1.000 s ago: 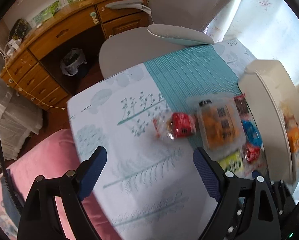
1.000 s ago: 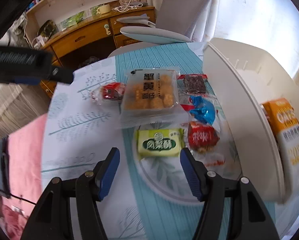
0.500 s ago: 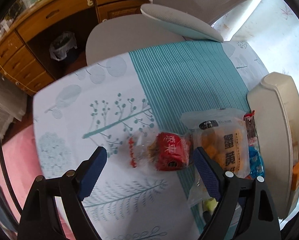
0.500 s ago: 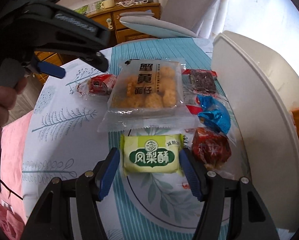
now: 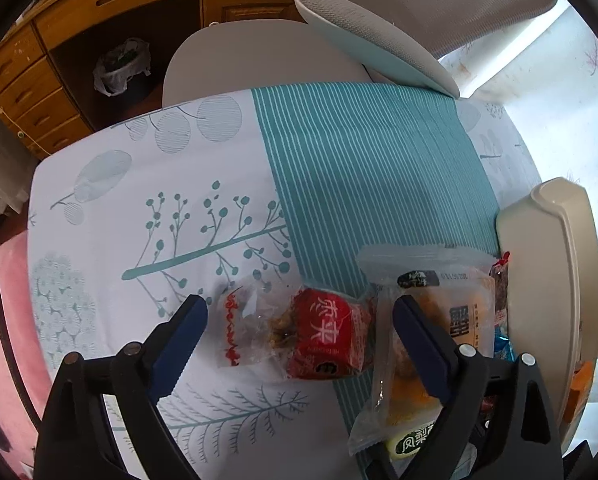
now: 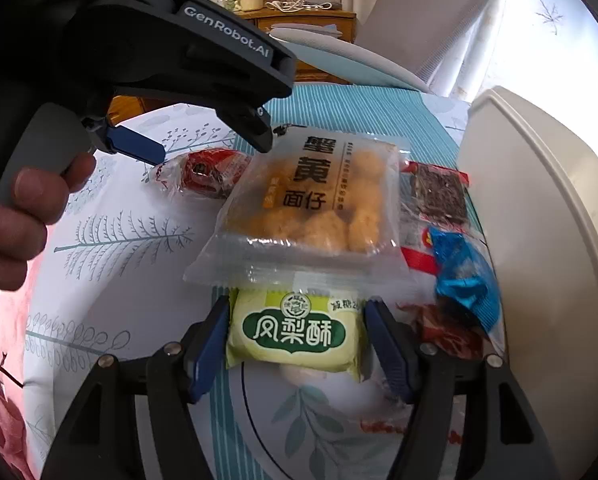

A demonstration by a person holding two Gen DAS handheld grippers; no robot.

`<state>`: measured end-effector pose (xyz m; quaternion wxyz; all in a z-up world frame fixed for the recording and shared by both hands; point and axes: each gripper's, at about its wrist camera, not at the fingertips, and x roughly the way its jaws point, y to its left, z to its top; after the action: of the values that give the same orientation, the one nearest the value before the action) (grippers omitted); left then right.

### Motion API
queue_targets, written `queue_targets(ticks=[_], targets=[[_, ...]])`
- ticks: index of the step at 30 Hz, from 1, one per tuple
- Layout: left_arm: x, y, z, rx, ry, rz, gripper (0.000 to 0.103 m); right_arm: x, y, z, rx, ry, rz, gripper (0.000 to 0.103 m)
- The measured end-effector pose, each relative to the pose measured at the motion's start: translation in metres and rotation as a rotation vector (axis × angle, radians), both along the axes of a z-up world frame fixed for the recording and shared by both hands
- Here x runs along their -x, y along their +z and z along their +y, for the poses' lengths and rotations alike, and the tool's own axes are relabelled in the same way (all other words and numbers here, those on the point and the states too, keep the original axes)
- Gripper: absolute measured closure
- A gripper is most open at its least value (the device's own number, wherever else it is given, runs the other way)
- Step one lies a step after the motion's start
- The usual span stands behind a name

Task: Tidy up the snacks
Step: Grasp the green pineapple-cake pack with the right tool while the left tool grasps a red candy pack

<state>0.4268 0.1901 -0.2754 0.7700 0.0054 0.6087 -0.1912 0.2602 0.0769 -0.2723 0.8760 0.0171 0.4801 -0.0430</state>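
Patterned tablecloth [image 5: 147,184], snacks piled beside the white bin [image 6: 539,208]. Left gripper [image 5: 299,320] jaws have just opened wider and straddle the red snack [image 5: 327,340], not clamped. Right gripper [image 6: 295,332] jaws, also just widened, flank the green pastry pack [image 6: 295,332], pads apparently not pressing yet. Risk: left's right finger sits over the big yellow snack bag [image 6: 315,196]; closing could pinch its wrapper too.

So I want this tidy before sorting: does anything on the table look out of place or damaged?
Nothing looks torn or spilled. The big clear pack of orange snacks lies askew, its lower edge overlapping the green pastry pack. The red-wrapped snack sits apart from the cluster beside the white bin.
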Motion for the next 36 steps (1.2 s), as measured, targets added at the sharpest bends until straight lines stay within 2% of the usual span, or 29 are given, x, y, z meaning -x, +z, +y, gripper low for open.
queue_targets(ticks=[7, 13, 18, 22, 24, 29, 36], targets=[[-0.006, -0.011, 0.010, 0.102, 0.043, 0.047, 0.010, -0.005, -0.002, 0.001, 0.004, 0.033, -0.011, 0.035], [-0.003, -0.013, 0.007, 0.099, 0.033, 0.025, 0.014, -0.003, -0.007, -0.005, 0.006, 0.059, -0.010, 0.040], [0.002, -0.010, 0.009, 0.132, 0.049, 0.028, 0.026, 0.000, -0.009, -0.003, 0.007, 0.066, -0.004, 0.043], [0.006, -0.007, 0.015, 0.145, 0.067, 0.028, 0.032, 0.000, -0.006, -0.002, 0.010, 0.068, 0.002, 0.045], [0.008, -0.005, 0.019, 0.144, 0.075, 0.026, 0.041, 0.000, -0.005, -0.002, 0.005, 0.069, 0.009, 0.046], [0.014, -0.008, 0.027, 0.155, 0.115, 0.052, 0.042, 0.000, -0.004, -0.004, -0.003, 0.067, 0.028, 0.046], [0.023, -0.005, 0.024, 0.129, 0.105, 0.054, 0.042, 0.006, -0.002, -0.006, -0.008, 0.065, 0.054, 0.047]])
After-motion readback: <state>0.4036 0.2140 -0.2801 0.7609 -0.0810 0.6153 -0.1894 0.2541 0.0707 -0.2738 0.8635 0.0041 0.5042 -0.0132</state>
